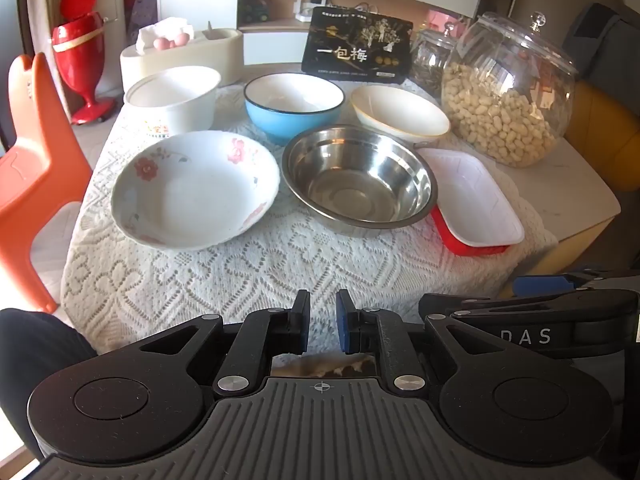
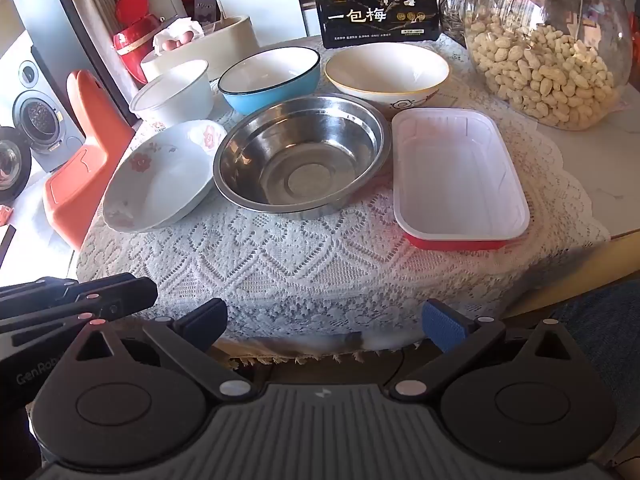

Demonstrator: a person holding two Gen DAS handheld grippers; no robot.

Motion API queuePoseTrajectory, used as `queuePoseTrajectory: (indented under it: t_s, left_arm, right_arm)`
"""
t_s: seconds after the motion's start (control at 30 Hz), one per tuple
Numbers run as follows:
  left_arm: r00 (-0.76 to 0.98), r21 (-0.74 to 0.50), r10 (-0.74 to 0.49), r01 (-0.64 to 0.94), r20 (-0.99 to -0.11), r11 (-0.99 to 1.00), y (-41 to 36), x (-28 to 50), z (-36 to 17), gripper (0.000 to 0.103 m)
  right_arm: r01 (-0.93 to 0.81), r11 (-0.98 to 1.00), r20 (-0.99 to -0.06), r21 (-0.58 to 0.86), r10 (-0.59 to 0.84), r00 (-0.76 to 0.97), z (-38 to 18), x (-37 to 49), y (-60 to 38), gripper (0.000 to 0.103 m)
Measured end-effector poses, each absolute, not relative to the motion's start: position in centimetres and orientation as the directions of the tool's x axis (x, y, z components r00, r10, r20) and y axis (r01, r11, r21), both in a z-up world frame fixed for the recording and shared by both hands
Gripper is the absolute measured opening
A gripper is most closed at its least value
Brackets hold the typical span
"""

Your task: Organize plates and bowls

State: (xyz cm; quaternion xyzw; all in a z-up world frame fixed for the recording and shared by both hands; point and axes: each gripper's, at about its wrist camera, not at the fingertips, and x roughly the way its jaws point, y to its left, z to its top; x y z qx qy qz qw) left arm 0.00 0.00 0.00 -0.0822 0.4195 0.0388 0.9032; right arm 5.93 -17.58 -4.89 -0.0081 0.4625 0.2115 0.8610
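Several dishes stand on a lace-covered table (image 1: 248, 280). In front: a floral white bowl (image 1: 195, 189) (image 2: 160, 176), a steel bowl (image 1: 358, 178) (image 2: 300, 156), and a white tray nested in a red one (image 1: 472, 200) (image 2: 458, 176). Behind: a white tub (image 1: 174, 98) (image 2: 174, 94), a blue bowl (image 1: 294, 104) (image 2: 270, 78), a cream bowl (image 1: 400, 114) (image 2: 386, 70). My left gripper (image 1: 323, 326) is nearly shut and empty at the table's near edge. My right gripper (image 2: 324, 322) is open and empty, also at the near edge.
A glass jar of peanuts (image 1: 508, 92) (image 2: 548, 48) stands at the back right, a black box (image 1: 356, 46) (image 2: 378, 6) and a cream tissue holder (image 1: 184, 56) behind the bowls. An orange chair (image 1: 36, 176) (image 2: 86, 152) is left of the table.
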Motion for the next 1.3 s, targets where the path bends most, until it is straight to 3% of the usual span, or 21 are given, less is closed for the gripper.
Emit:
queuePoseTrajectory:
  t_s: [1.03, 1.2, 1.3]
  left_arm:
    - [0.644, -0.111, 0.008, -0.144, -0.765, 0.983, -0.3, 0.3, 0.0, 0.017]
    - [0.642, -0.121, -0.009, -0.131, -0.766, 0.984, -0.5, 1.5, -0.4, 0.017]
    - [0.664, -0.189, -0.096, -0.070, -0.741, 0.979, -0.9, 2.8, -0.8, 0.017]
  right_arm:
    - [-0.376, 0.903, -0.787, 0.207, 0.382, 0.485, -5.2, 6.1, -18.1, 0.103]
    - [-0.364, 0.913, -0.749, 0.184, 0.370, 0.549, -4.9, 6.8, -19.3, 0.103]
    - [-0.365, 0.925, -0.673, 0.105, 0.336, 0.659, -4.2, 7.4, -20.7, 0.103]
